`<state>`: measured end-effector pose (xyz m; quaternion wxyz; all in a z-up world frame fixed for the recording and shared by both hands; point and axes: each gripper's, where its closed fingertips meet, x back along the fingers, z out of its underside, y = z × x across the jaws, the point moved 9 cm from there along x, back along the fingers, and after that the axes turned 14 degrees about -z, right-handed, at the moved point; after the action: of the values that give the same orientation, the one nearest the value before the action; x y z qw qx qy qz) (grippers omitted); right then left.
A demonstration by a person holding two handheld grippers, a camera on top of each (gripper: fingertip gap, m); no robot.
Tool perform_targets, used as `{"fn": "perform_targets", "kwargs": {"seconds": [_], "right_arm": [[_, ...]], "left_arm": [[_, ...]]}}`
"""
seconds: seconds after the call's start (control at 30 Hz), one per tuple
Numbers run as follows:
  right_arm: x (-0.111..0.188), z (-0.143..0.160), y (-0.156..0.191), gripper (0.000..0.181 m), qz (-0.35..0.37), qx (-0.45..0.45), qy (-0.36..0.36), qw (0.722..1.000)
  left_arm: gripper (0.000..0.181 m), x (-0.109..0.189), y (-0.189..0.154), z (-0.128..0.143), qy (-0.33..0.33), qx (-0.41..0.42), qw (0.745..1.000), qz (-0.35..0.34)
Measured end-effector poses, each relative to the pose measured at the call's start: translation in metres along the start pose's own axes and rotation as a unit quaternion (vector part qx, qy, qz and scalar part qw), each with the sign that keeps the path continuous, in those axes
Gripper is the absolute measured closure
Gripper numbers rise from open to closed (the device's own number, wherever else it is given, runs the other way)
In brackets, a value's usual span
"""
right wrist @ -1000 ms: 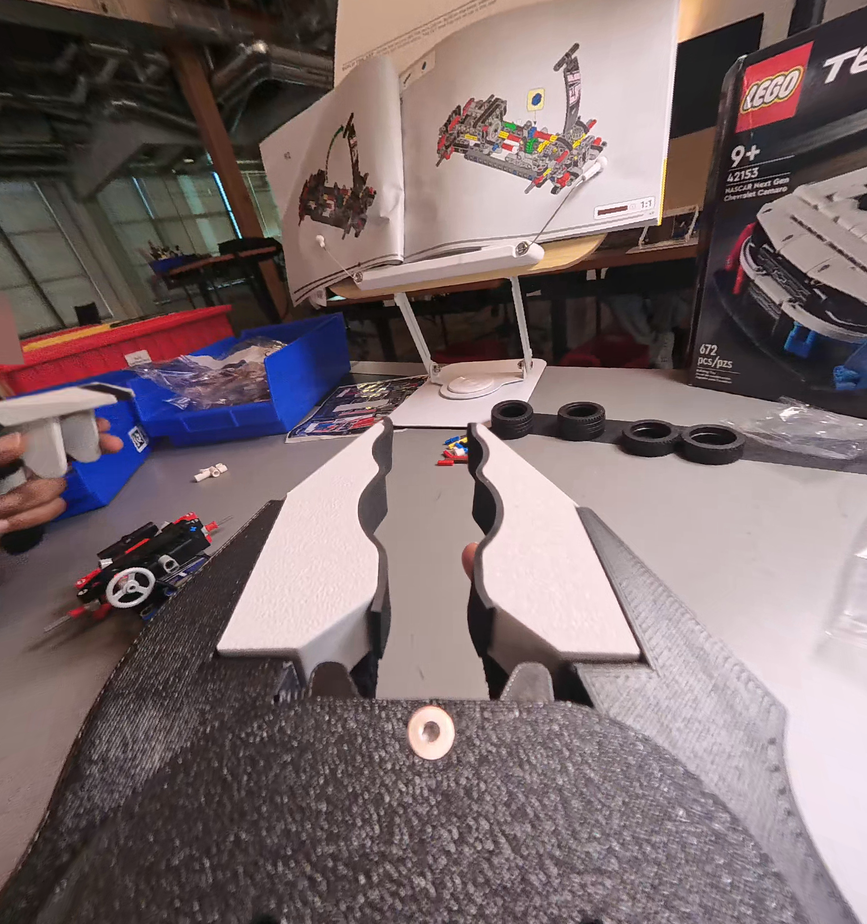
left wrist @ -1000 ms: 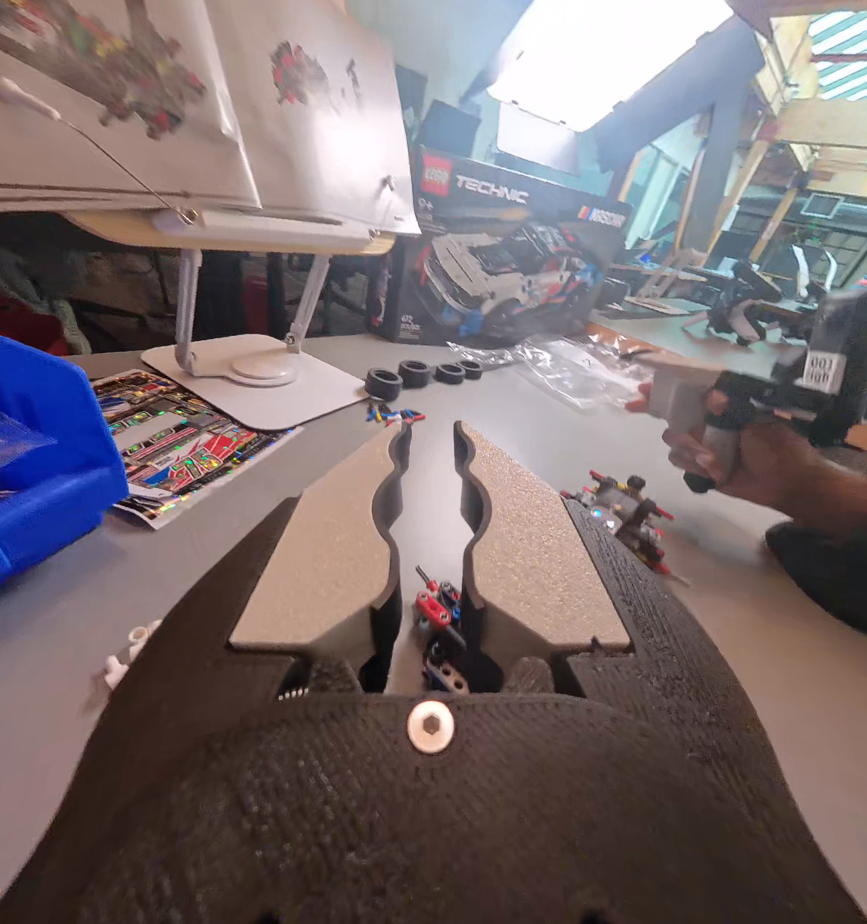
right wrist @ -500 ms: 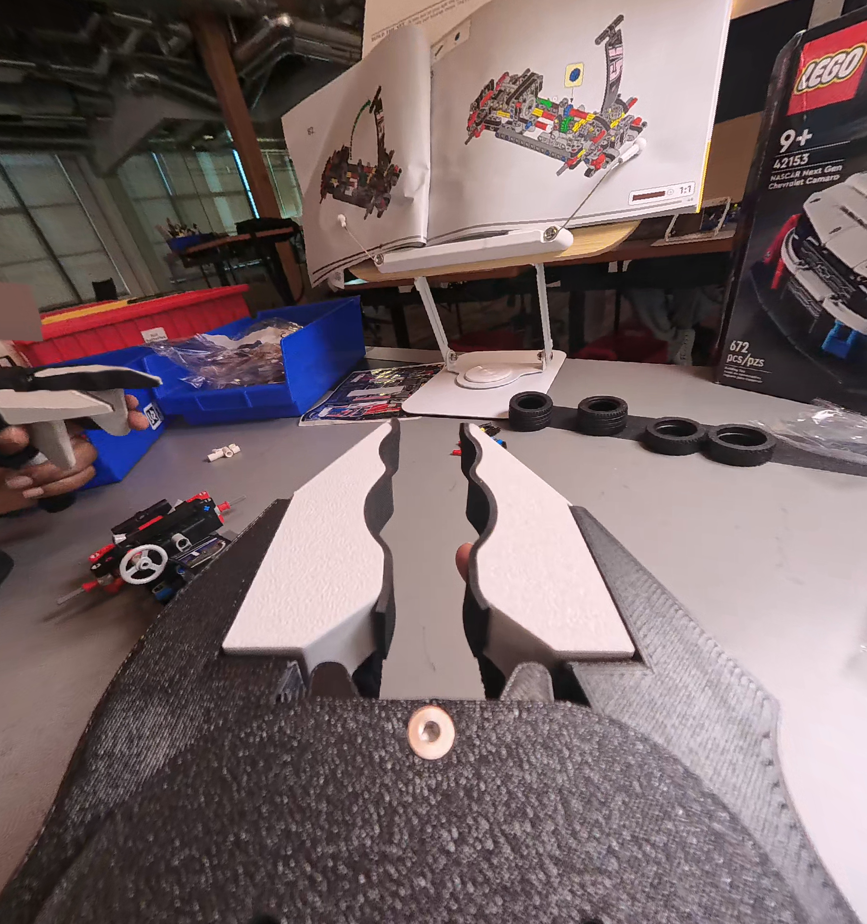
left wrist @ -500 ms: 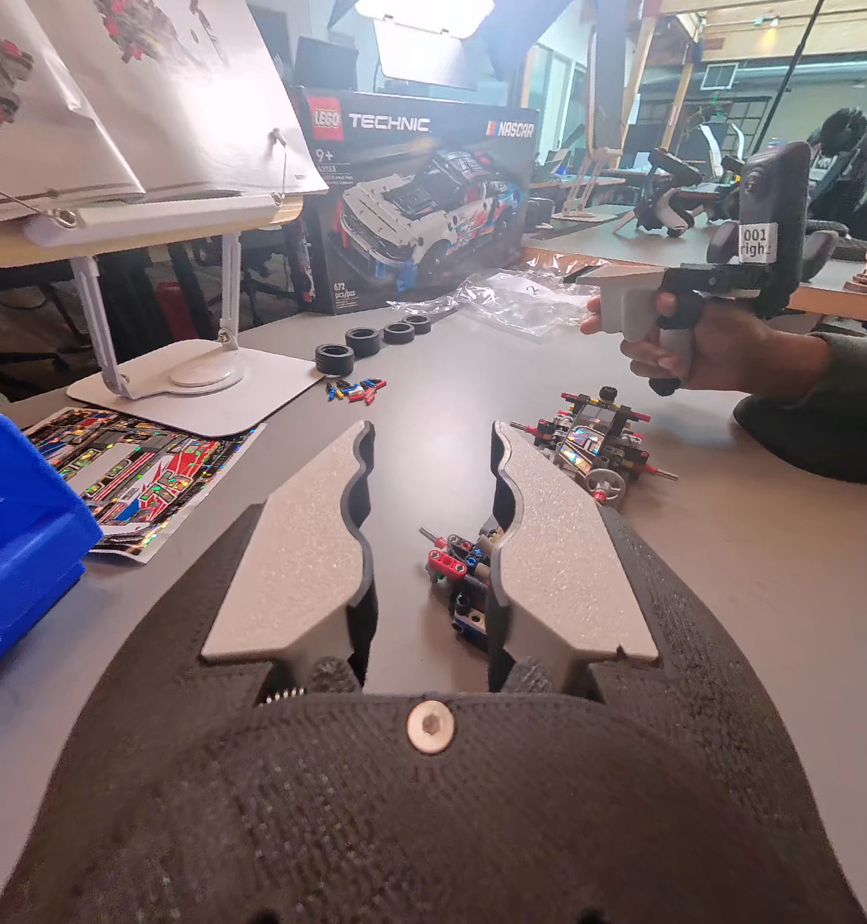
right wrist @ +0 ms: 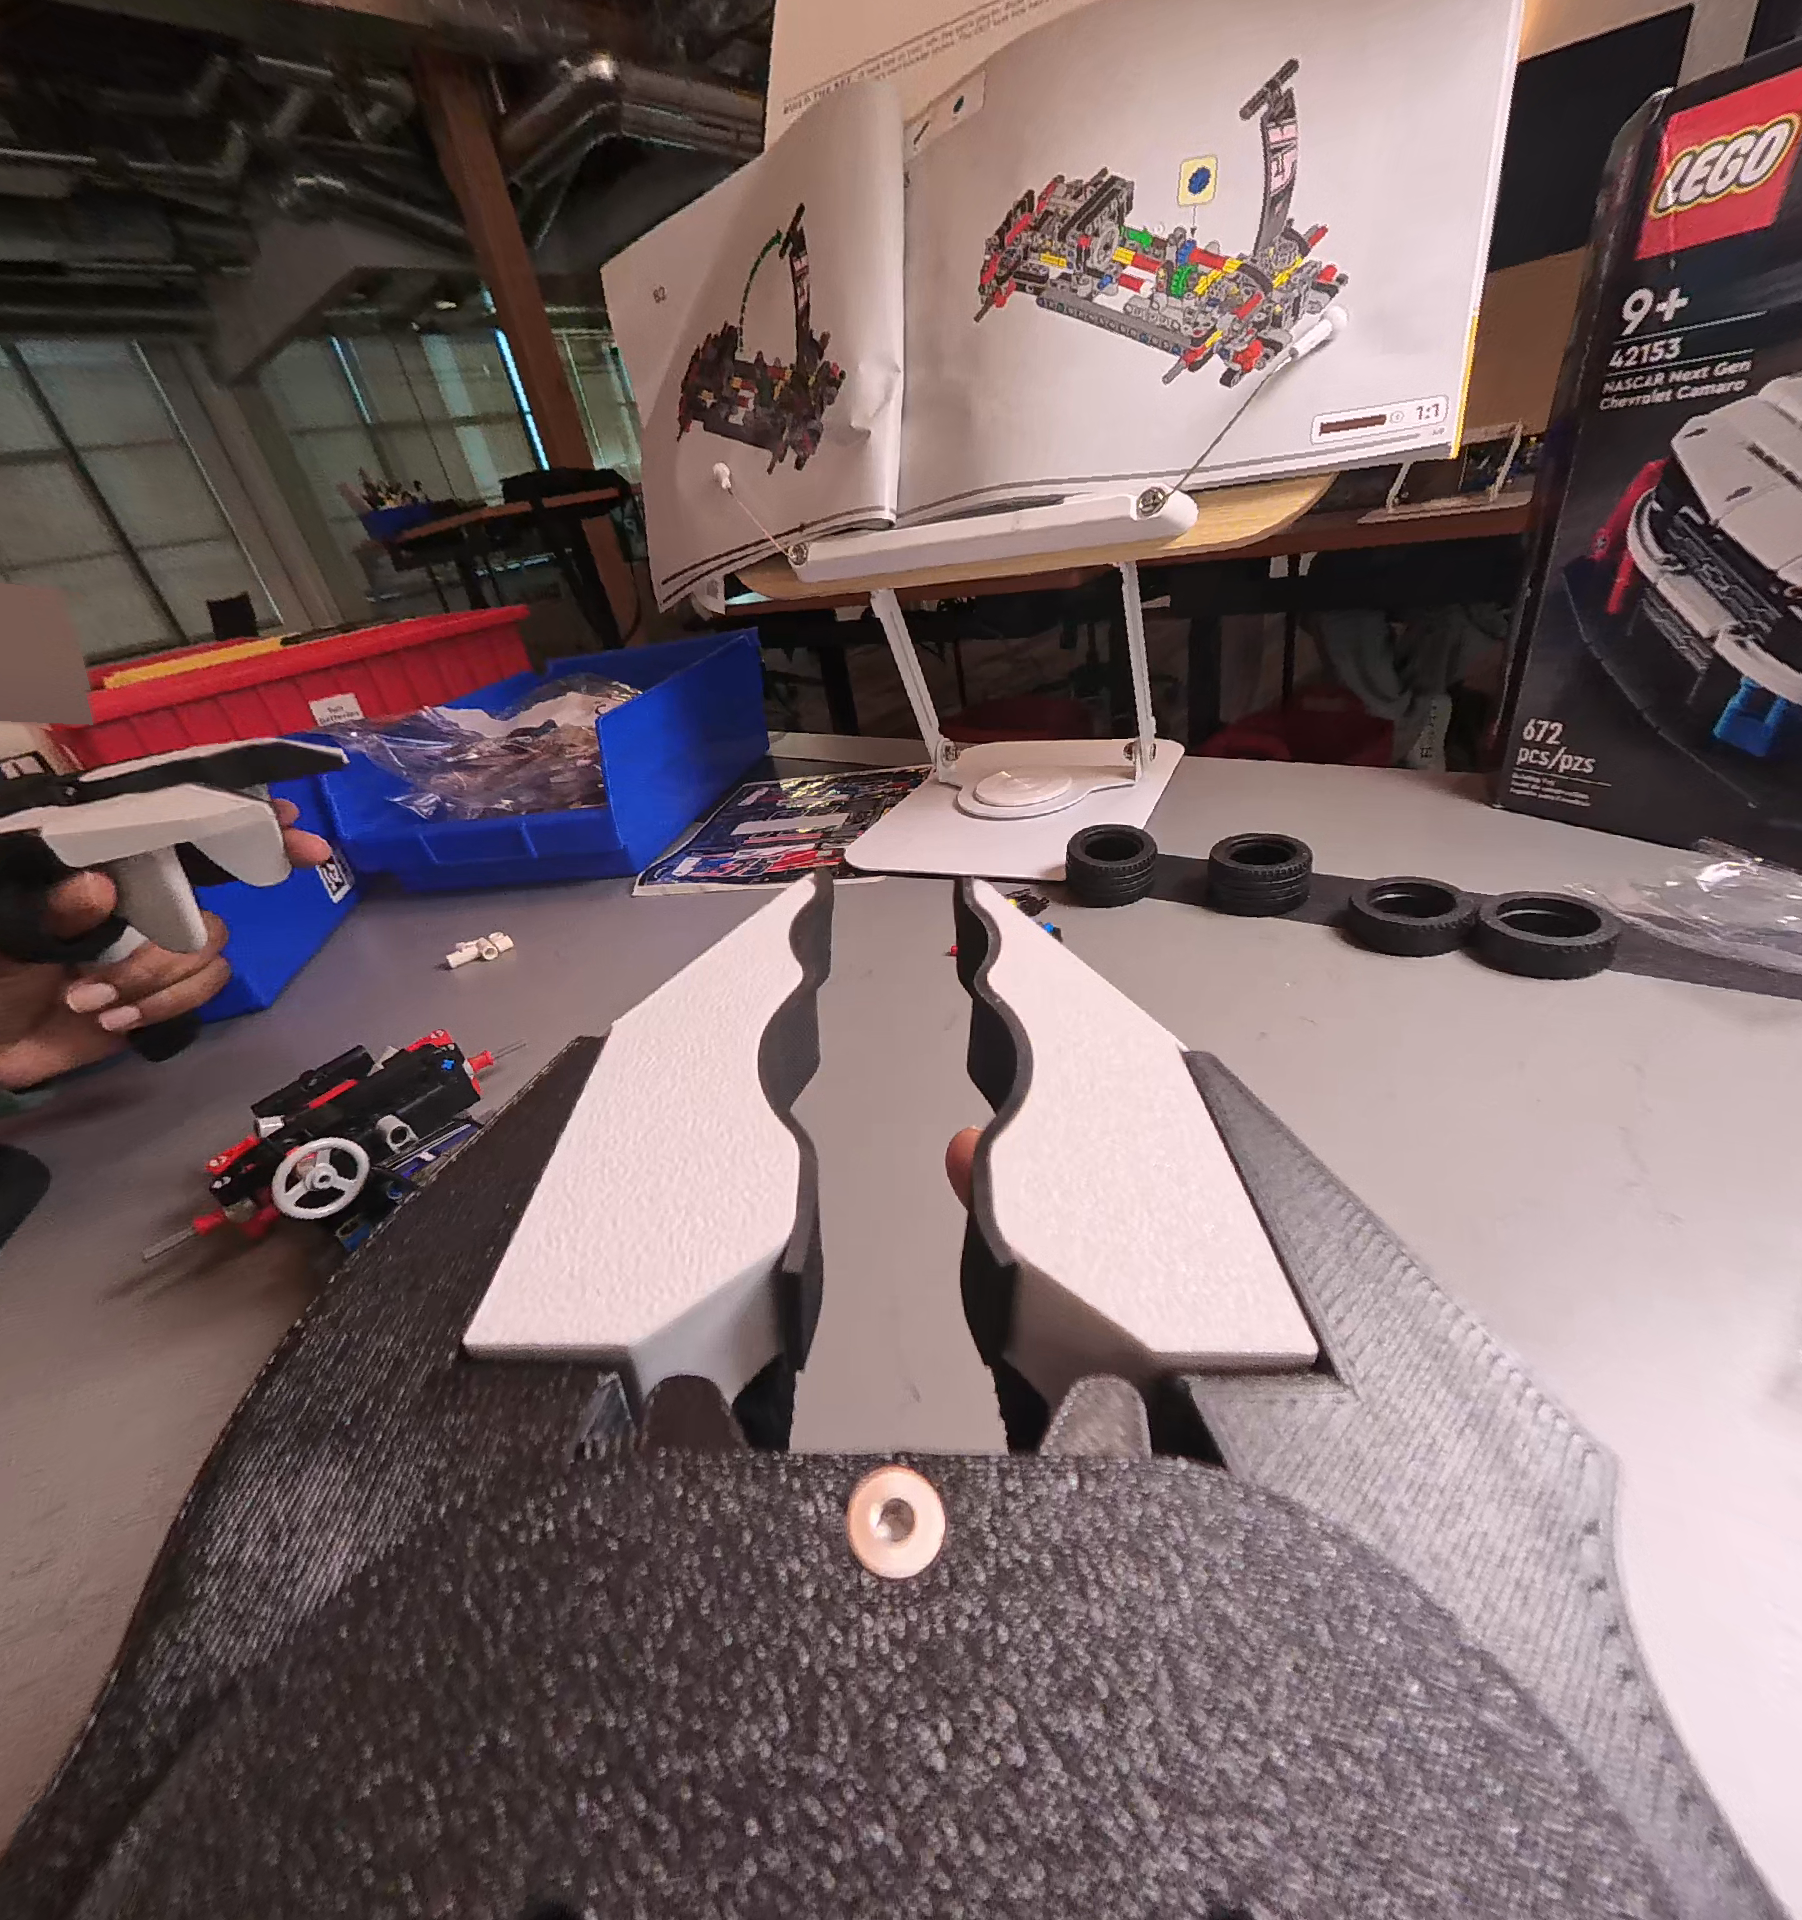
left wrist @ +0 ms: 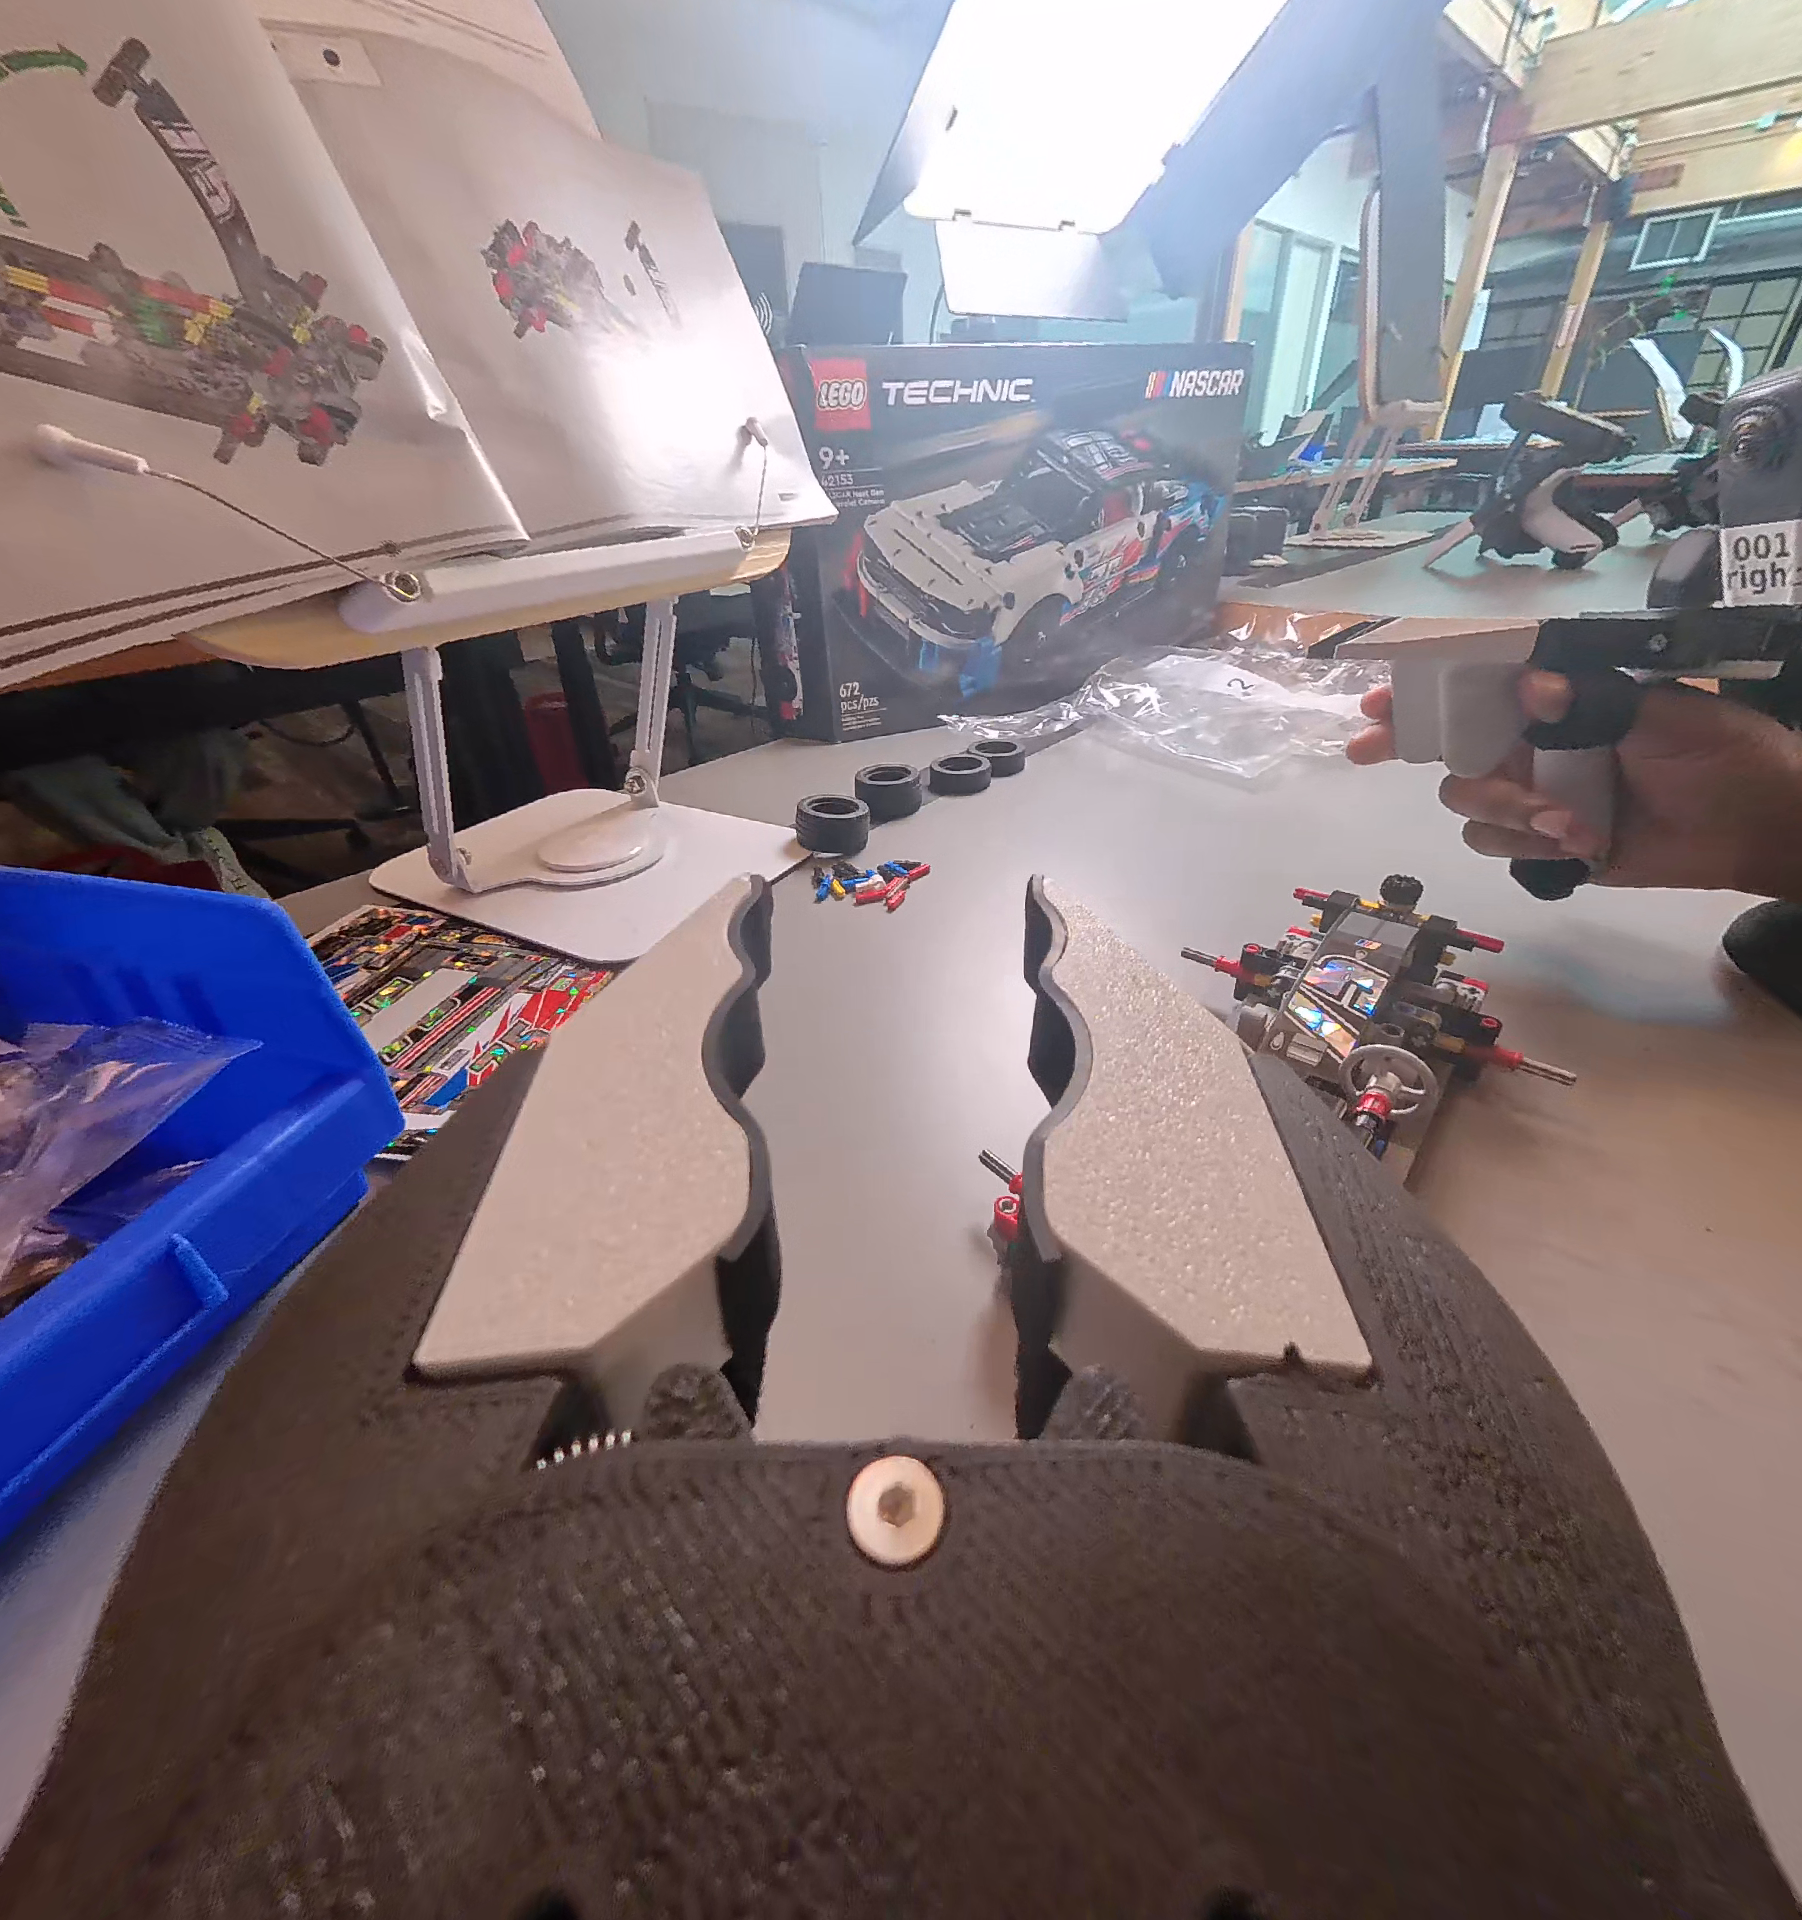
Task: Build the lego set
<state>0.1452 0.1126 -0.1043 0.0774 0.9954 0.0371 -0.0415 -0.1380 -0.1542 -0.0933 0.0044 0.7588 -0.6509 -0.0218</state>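
Grey table (left wrist: 1136,831) in a workshop; both tongs, left (left wrist: 897,904) and right (right wrist: 892,894), spread, empty. Chassis (left wrist: 1364,997) at two o'clock of left tongs.

Bright overhead panel light (left wrist: 1022,156) blown out; wide-angle edge bending, slight blur at margins.

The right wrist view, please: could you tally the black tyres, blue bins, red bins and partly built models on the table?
Black tyres: 4
Blue bins: 2
Red bin: 1
Partly built model: 1
Total: 8
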Motion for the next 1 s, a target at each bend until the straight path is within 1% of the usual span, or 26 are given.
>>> {"fn": "perform_targets", "kwargs": {"seconds": [0.67,1.0], "right_arm": [[-0.0010,-0.0001,0.0036,0.163,-0.005,0.008,0.011,1.000],[0.0008,-0.0047,0.0067,0.162,-0.014,0.013,0.001,1.000]], "left_arm": [[0.138,-0.0005,-0.0038,0.0021,0.008,-0.010,1.000,0.010],[0.137,0.0002,-0.0003,0.0016,0.000,-0.005,1.000,-0.006]]}}
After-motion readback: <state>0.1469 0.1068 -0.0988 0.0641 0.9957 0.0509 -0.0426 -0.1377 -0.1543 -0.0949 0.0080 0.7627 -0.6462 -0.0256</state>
